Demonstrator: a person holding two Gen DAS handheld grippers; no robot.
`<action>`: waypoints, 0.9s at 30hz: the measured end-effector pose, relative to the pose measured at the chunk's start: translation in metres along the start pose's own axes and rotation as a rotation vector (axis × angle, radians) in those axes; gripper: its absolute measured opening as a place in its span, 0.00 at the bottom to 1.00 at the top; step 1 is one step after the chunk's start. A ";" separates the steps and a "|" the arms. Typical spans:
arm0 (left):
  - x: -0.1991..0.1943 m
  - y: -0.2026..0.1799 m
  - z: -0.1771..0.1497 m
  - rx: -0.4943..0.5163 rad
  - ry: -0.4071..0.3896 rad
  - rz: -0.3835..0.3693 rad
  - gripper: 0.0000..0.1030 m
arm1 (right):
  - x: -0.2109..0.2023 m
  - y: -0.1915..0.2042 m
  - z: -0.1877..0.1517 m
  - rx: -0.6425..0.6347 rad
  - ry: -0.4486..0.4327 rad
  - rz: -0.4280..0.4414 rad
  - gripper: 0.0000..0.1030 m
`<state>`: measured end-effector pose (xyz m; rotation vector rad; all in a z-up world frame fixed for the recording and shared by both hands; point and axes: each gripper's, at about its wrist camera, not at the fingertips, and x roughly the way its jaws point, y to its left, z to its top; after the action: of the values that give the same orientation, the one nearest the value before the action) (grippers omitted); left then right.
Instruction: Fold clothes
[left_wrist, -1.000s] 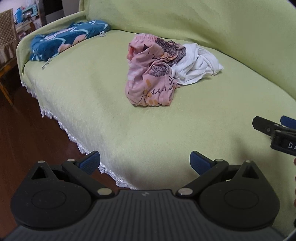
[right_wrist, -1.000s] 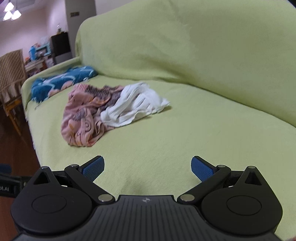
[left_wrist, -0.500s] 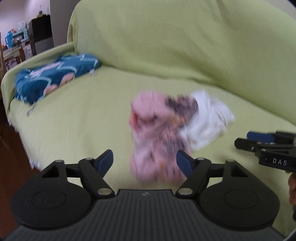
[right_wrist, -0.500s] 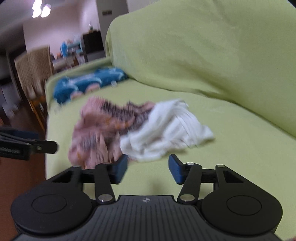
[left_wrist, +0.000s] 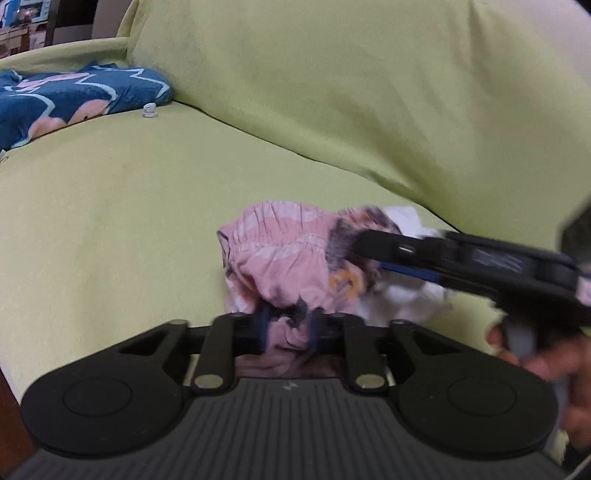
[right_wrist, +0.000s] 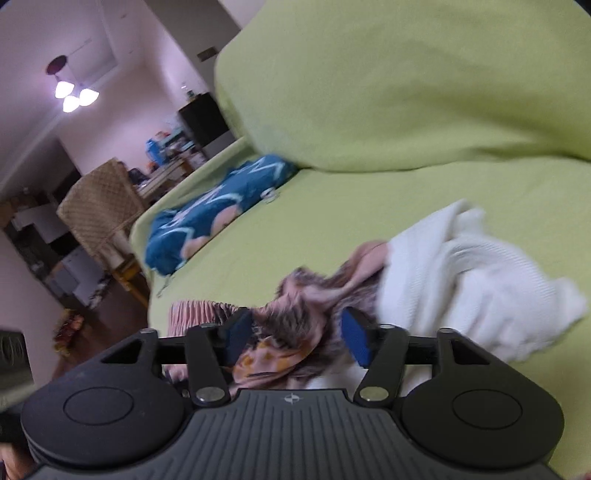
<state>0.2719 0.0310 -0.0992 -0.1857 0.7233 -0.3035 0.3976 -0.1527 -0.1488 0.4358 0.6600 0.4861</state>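
A crumpled pink patterned garment (left_wrist: 280, 258) lies on the green sofa seat (left_wrist: 110, 221), and a white garment (left_wrist: 406, 295) lies bunched against its right side. My left gripper (left_wrist: 288, 326) is shut on the near lower fold of the pink garment. My right gripper (right_wrist: 297, 338) stands half open, with a dark-patterned fold of the pink garment (right_wrist: 280, 354) between its fingers and the white garment (right_wrist: 461, 273) just to its right. In the left wrist view the right gripper (left_wrist: 365, 247) reaches in from the right over the pile, held by a person's hand (left_wrist: 546, 354).
A blue patterned cloth (left_wrist: 66, 99) lies at the sofa's left end, also in the right wrist view (right_wrist: 207, 218). The sofa back (left_wrist: 332, 92) rises behind the pile. A wicker chair (right_wrist: 99, 199) and room clutter stand beyond the left armrest.
Both grippers moved forward and down onto the pile. The left gripper closed on the pink garment. The right gripper's narrowed fingers now straddle a fold of it.
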 end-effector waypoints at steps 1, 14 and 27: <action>-0.007 0.000 -0.007 0.011 0.000 0.006 0.10 | 0.002 0.001 -0.003 0.004 0.007 0.013 0.09; -0.144 -0.112 -0.115 0.255 0.074 -0.366 0.07 | -0.210 -0.005 -0.120 0.149 -0.166 -0.131 0.05; -0.134 -0.137 -0.135 0.412 0.058 -0.124 0.32 | -0.257 -0.041 -0.145 0.434 -0.023 -0.163 0.56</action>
<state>0.0577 -0.0608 -0.0782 0.1706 0.6931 -0.5701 0.1354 -0.2948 -0.1523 0.7882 0.7735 0.1791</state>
